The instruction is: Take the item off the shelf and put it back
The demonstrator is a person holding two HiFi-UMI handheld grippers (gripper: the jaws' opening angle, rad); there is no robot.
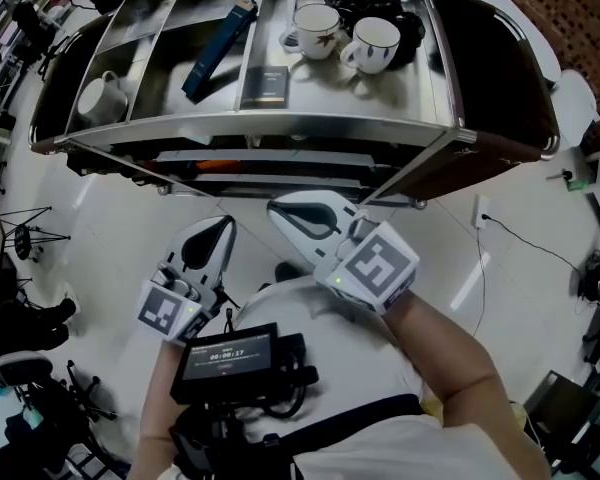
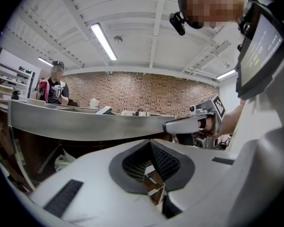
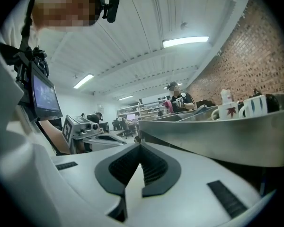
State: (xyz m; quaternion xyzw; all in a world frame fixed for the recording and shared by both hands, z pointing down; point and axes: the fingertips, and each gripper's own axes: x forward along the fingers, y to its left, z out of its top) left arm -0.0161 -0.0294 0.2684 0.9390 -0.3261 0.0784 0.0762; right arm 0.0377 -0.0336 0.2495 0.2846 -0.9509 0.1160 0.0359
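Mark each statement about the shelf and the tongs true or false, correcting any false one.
1. A leaf-printed mug stands beside a second mug on the shelf. True.
2. The right tongs grip the blue box. False: they are shut on nothing; the box lies in a shelf compartment.
3. A lone white mug sits in the left end compartment. True.
4. The left tongs reach over the shelf top. False: they are short of its front edge.
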